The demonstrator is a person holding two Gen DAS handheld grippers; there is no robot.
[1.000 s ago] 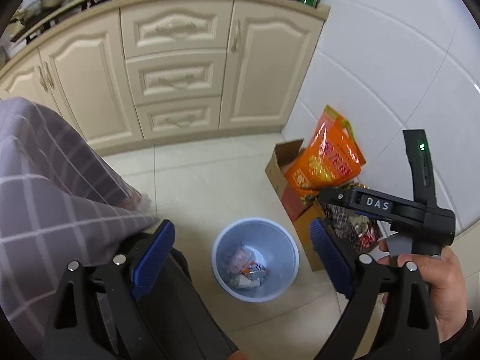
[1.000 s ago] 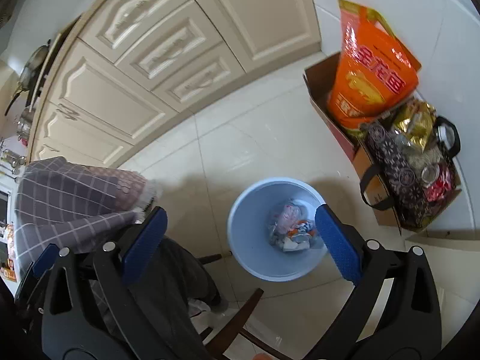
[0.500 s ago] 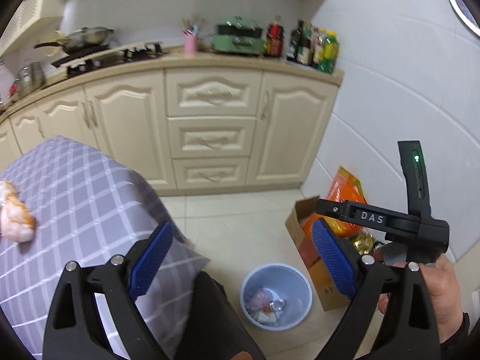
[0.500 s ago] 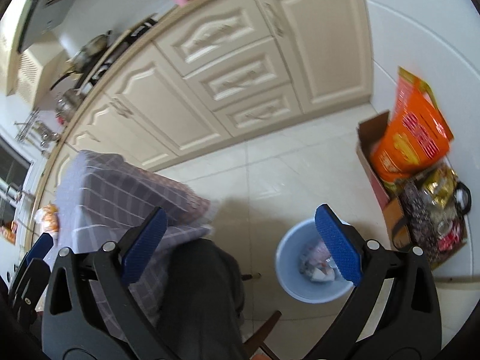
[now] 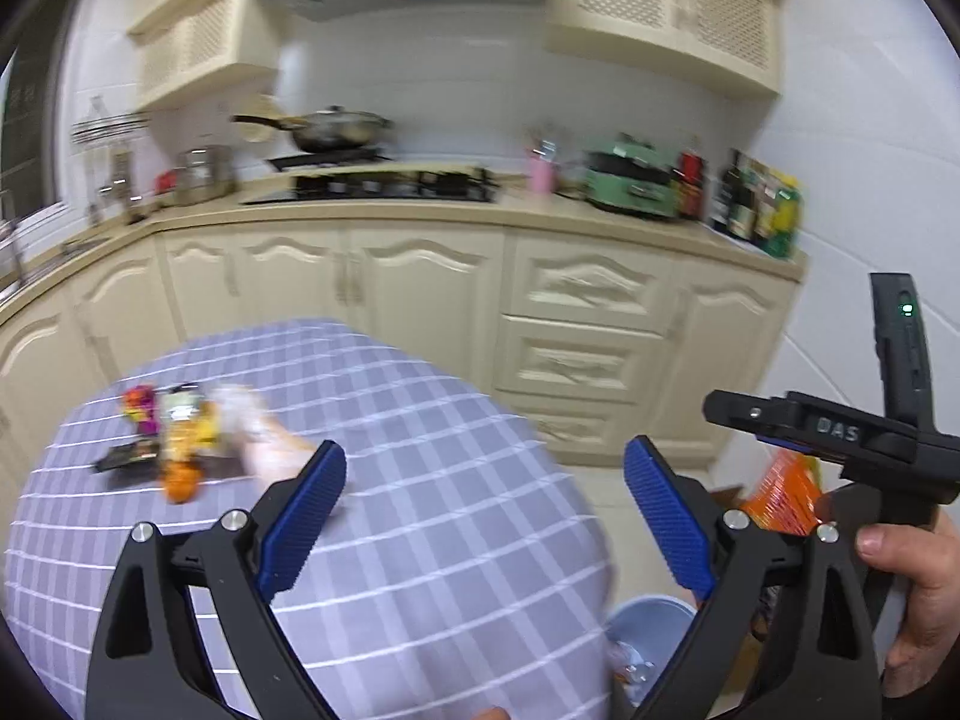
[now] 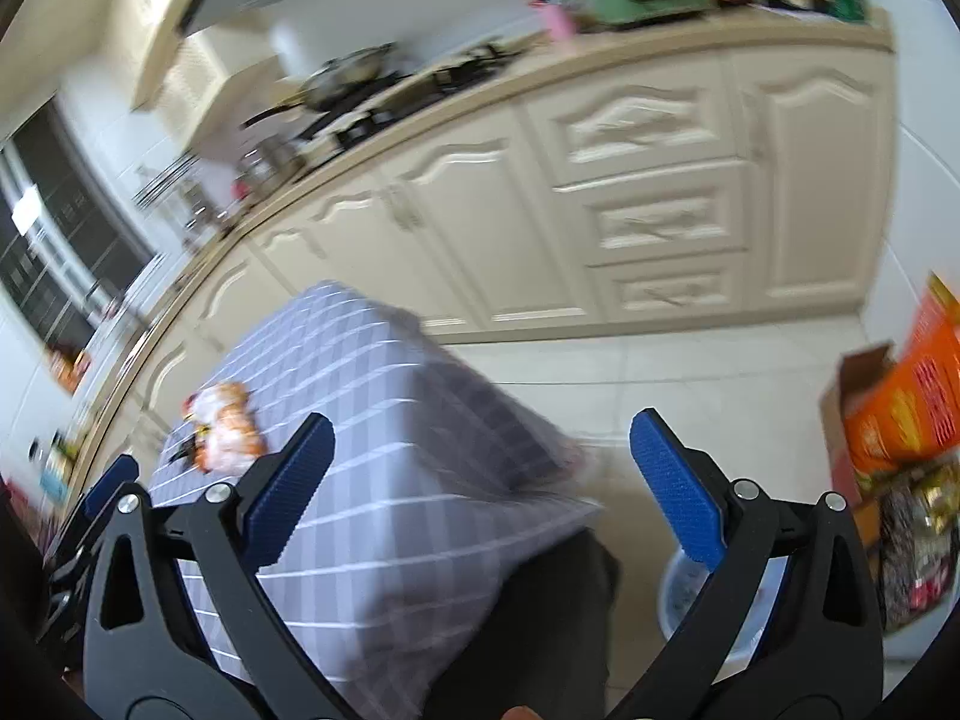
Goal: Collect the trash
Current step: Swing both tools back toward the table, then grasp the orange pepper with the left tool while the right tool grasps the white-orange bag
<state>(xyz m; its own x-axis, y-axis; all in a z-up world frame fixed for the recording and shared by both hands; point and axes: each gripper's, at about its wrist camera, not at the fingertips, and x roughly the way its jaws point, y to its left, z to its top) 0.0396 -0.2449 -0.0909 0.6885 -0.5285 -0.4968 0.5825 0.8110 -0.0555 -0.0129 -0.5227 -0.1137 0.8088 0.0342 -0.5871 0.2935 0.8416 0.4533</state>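
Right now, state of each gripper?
Left gripper: open, holding nothing.
Right gripper: open, holding nothing.

Cream cabinets (image 5: 576, 324), white-tiled floor (image 6: 690, 372)

A lilac tablecloth (image 5: 420, 480) is showing white checks; orange and yellow wrappers (image 5: 180, 438) are lying on it. Cream cabinets (image 6: 648, 180) are standing behind, beside a pale-blue bin (image 5: 651, 618) and an orange bag (image 6: 912, 402).
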